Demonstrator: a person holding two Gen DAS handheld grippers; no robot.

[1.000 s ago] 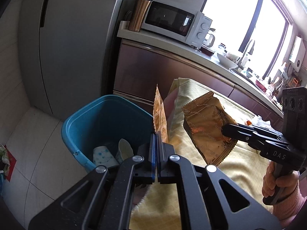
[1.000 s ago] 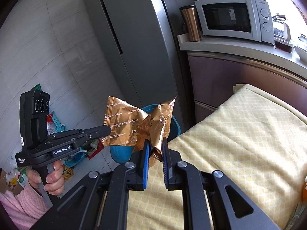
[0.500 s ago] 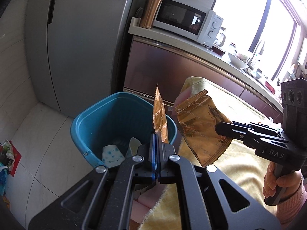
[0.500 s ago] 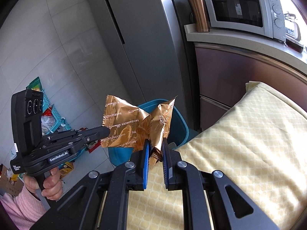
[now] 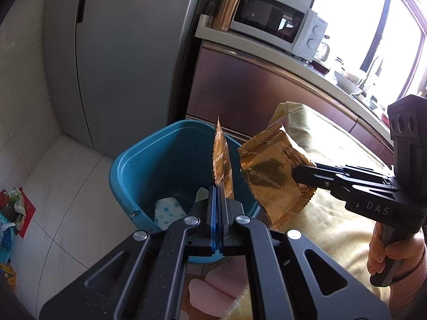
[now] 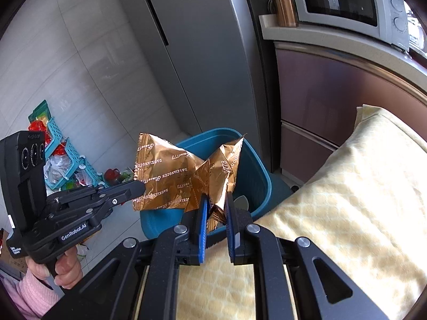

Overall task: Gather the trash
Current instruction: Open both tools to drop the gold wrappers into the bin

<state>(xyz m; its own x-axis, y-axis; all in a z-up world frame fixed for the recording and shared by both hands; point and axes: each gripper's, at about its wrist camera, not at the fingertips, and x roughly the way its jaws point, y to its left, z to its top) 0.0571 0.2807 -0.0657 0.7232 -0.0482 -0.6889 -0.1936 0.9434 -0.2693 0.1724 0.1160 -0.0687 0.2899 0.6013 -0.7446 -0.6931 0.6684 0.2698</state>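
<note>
My left gripper [image 5: 217, 189] is shut on a flat gold snack wrapper [image 5: 222, 160], seen edge-on above the blue trash bin [image 5: 149, 170]. Right of it, my right gripper [image 5: 296, 172] is shut on a crumpled gold wrapper [image 5: 272, 176] over the bin's right rim. In the right wrist view the right gripper [image 6: 216, 205] pinches the crumpled wrapper [image 6: 225, 170], and the left gripper [image 6: 138, 186] holds the flat wrapper [image 6: 162, 176] beside it in front of the bin [image 6: 256, 165]. A dotted paper cup [image 5: 166, 209] lies inside the bin.
A grey fridge [image 5: 120, 53] stands behind the bin. A counter [image 5: 267, 45] carries a microwave [image 5: 277, 18] and a copper tumbler [image 5: 229, 6]. A yellow-clothed table [image 6: 347, 200] is at right. A teal basket [image 6: 64, 157] with clutter sits on the floor at left.
Both grippers have come closer to the blue bin and a little lower, each still holding its wrapper. The bin now looms larger in both views.
</note>
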